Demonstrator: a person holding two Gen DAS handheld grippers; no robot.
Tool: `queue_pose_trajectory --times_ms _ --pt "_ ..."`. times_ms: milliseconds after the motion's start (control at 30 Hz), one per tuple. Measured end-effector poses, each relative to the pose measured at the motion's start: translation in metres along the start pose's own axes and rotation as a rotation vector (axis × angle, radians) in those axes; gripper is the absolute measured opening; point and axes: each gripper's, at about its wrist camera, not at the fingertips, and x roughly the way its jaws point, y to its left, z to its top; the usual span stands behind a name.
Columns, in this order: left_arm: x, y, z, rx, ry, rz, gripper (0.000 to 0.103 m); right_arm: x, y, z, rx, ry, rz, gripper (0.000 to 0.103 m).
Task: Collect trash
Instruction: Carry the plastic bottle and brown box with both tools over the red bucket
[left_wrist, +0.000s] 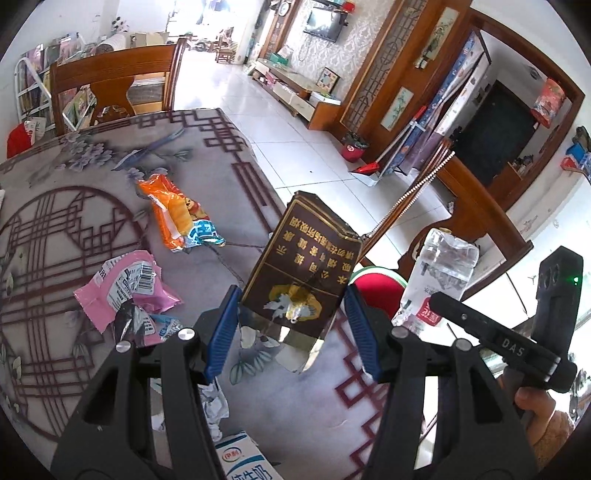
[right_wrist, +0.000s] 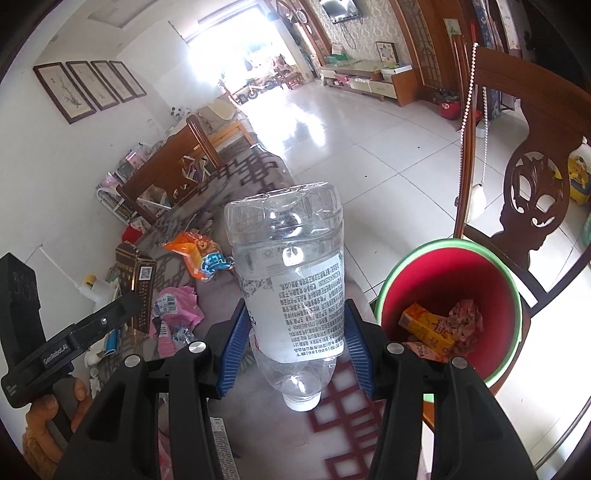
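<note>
Left gripper (left_wrist: 291, 325) clenched on brown cigarette box (left_wrist: 301, 273), blue pads (left_wrist: 221, 325) pressing both sides near gold end, box tilted, lifted clear of worktop (left_wrist: 55, 206). Same box seen in right wrist view (right_wrist: 136, 280), side on, QR code showing.

Right gripper (right_wrist: 295, 343) grasping clear plastic bottle (right_wrist: 291, 273), held upside down, white cap (right_wrist: 303, 402) toward camera, base pointing away, label text side facing lens. Blue pads (right_wrist: 236, 350) on label band both sides. Bottle crumpled a bit near base. Also visible in left wrist view (left_wrist: 439, 273), just beside box, off worktop edge.

Red bin (right_wrist: 509, 266) with green rim right of bottle, next to worktop edge, beside carved wooden chair (right_wrist: 532, 192). Inside bin: yellow carton (right_wrist: 424, 325), crumpled pinkish paper (right_wrist: 467, 321), another wrapper partly hidden under gripper arm. Only a slice of bin in left view (left_wrist: 376, 291), between box and bottle.

On worktop: orange snack wrapper (left_wrist: 173, 214) with blue end, pink wrapper (left_wrist: 125, 284) with barcode, near each other, apart. Crumpled white paper (left_wrist: 216, 402) and milk carton (left_wrist: 240, 458) close under left gripper, partly hidden. Patterned grey cloth with dark red lattice covering worktop.
</note>
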Motion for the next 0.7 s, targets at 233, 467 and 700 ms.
queue_pose_trajectory --times_ms 233,467,700 --pt "0.001 -0.006 0.001 -0.031 -0.005 0.042 0.055 0.008 -0.005 0.012 -0.033 0.020 0.039 0.048" --pt "0.011 -0.024 0.007 -0.006 0.004 0.047 0.055 0.007 -0.025 0.020 -0.017 0.021 0.049 0.048" --pt "0.031 -0.056 0.013 0.029 0.021 -0.007 0.055 -0.011 -0.059 0.027 0.027 -0.012 0.016 0.048"
